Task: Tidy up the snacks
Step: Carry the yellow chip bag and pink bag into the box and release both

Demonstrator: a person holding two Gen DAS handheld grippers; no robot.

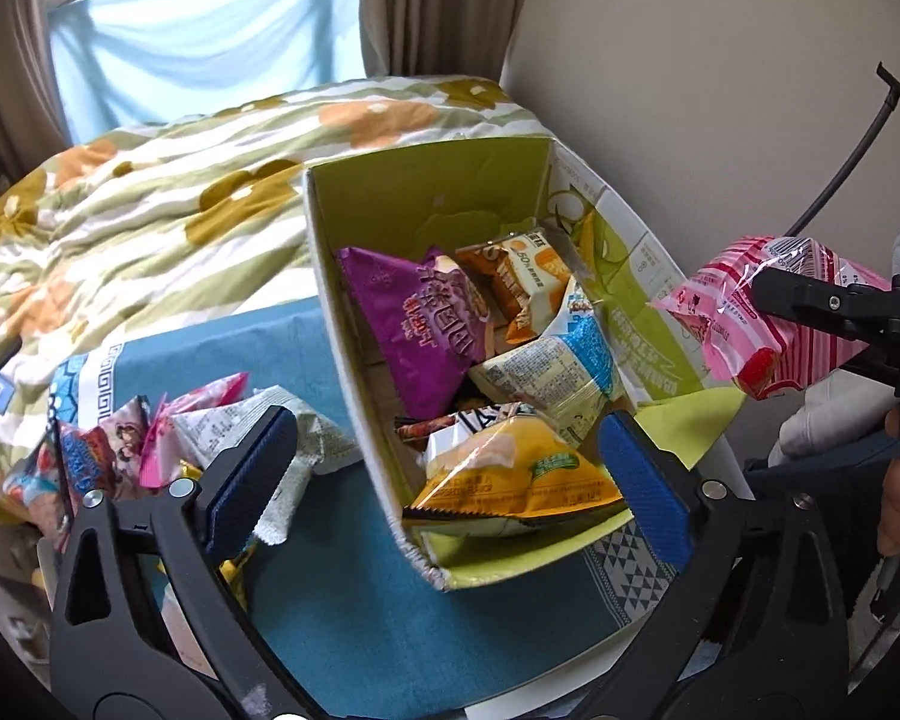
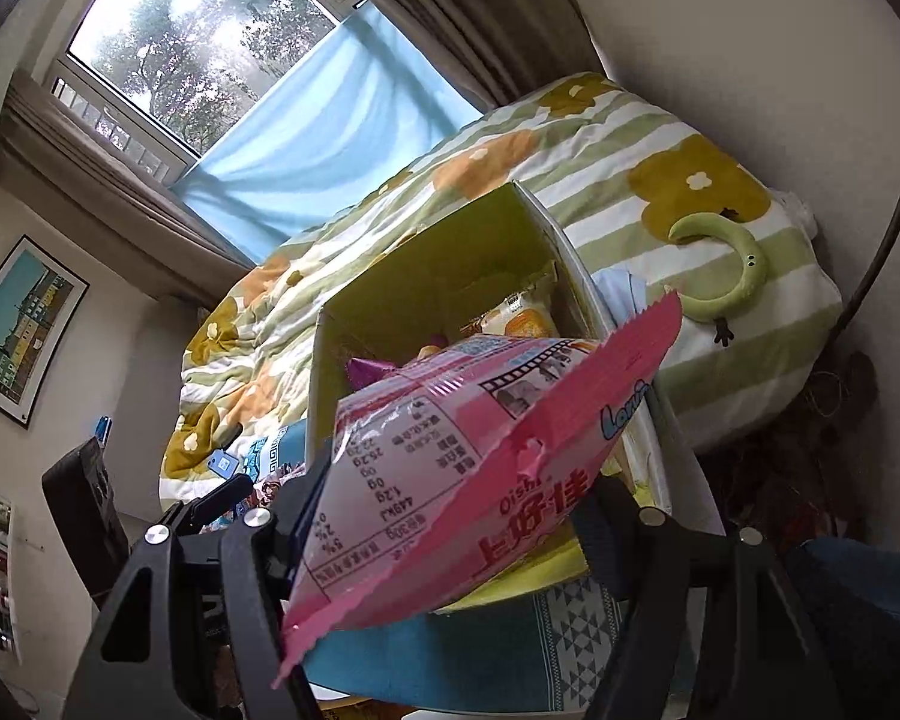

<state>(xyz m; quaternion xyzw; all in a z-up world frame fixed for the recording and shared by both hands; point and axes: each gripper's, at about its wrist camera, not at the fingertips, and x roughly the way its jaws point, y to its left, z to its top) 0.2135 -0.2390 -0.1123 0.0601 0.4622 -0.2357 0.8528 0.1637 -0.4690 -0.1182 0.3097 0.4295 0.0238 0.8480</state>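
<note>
Left claw (image 1: 444,474) frame: matte black, triangular cut-outs in the arms, silver round screws at the pivots
Left claw pads (image 1: 252,468): blue, ribbed texture
Right claw (image 2: 444,546) frame: same black build, silver screws
Cable (image 1: 852,156): thin, black, curved
Hand (image 1: 897,495): fingers only, no sleeve visible

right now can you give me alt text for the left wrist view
An open green-lined cardboard box on a blue cloth holds purple, orange and yellow snack bags, with the open left hand-held gripper above its near end. At right, the right hand-held gripper holds a pink striped snack bag beside the box.
</note>
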